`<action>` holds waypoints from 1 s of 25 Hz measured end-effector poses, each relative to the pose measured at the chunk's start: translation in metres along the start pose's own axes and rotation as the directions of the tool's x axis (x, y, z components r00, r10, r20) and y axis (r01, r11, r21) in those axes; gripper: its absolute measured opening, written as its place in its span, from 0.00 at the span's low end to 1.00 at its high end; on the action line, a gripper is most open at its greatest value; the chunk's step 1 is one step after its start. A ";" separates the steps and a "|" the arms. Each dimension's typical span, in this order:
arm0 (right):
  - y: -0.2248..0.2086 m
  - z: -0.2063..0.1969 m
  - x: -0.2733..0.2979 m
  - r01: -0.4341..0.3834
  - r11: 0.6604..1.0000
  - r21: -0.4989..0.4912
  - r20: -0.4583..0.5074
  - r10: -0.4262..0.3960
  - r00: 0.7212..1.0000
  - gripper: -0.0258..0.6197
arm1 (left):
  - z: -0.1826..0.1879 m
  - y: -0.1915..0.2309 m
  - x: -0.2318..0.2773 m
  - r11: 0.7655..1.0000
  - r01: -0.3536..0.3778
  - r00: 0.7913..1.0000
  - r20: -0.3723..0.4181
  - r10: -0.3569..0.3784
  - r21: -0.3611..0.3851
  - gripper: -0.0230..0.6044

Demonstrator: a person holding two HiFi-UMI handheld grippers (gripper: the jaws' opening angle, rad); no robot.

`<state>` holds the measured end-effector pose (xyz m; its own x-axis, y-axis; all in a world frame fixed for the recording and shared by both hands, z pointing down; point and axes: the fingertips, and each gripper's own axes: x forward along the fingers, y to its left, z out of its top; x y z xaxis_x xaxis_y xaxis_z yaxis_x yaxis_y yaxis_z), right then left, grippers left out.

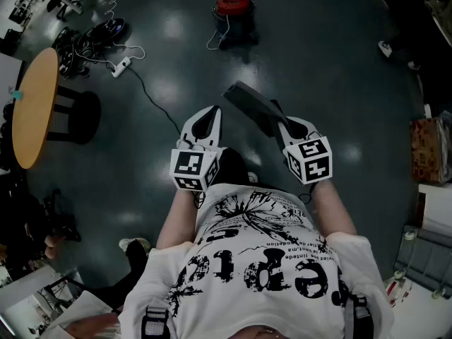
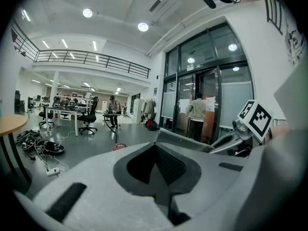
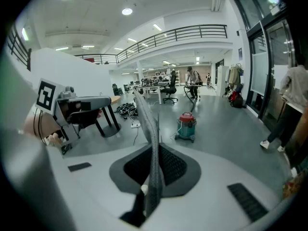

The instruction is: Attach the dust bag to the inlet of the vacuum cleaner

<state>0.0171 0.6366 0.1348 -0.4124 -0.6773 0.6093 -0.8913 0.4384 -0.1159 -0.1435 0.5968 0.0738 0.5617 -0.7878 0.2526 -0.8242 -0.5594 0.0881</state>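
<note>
Dark grey, flat and stiff-looking, the fabric dust bag (image 1: 251, 104) sits at the centre of the head view. It is pinched at its near end between the jaws of the white right gripper (image 1: 281, 122) and sticks out up and to the left. In the right gripper view the dust bag (image 3: 153, 148) runs edge-on up the middle, with both ribbed pads pressed on it. The white left gripper (image 1: 210, 113), just left of the bag, has its jaws pressed together with nothing between them. The red-lidded, teal-bodied drum vacuum cleaner (image 1: 233, 7) stands well apart at the top centre, its white cord (image 1: 214, 39) trailing at its left. A glossy dark floor (image 1: 318, 62) lies between it and the bag. A thin black cable (image 1: 152, 94) crosses the floor from a white power strip (image 1: 121, 66) toward the left gripper. Beyond the strip, at upper left, lies a tangle of black cords (image 1: 95, 34). A round wooden table (image 1: 34, 108) on a black pedestal stands at the left edge. In the left gripper view, a person (image 2: 196, 110) stands at glass doors (image 2: 211, 95) on the right.
</note>
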 end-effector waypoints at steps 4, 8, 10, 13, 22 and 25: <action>-0.014 0.007 0.014 0.002 1.000 0.004 -0.004 -0.002 1.000 0.08 | 0.003 0.012 0.023 1.000 -0.002 1.000 0.003 0.002 0.001 0.04; -0.032 0.018 0.044 0.015 1.000 0.015 -0.017 -0.014 1.000 0.08 | 0.002 0.030 0.061 0.999 0.037 0.999 -0.012 -0.037 0.036 0.04; -0.046 0.029 0.066 0.023 0.999 0.023 -0.025 -0.022 0.999 0.08 | 0.002 0.045 0.089 0.997 0.053 0.998 -0.025 -0.052 0.050 0.04; -0.071 0.050 0.102 0.034 0.999 0.031 -0.045 -0.033 0.998 0.08 | 0.011 0.072 0.136 0.997 0.070 0.997 -0.029 -0.069 0.033 0.04; -0.126 0.148 0.221 0.075 0.996 0.039 -0.099 -0.071 0.993 0.08 | 0.043 0.186 0.269 0.989 0.137 0.988 -0.061 -0.139 -0.049 0.04; -0.144 0.183 0.264 0.067 0.997 0.042 -0.109 -0.062 0.992 0.08 | 0.056 0.221 0.318 0.986 0.158 0.984 -0.073 -0.162 -0.053 0.04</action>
<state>0.0024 0.2861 0.1690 -0.3336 -0.6344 0.6974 -0.9240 0.3668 -0.1083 -0.1434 0.2083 0.1196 0.6809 -0.6661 0.3044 -0.7276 -0.6627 0.1776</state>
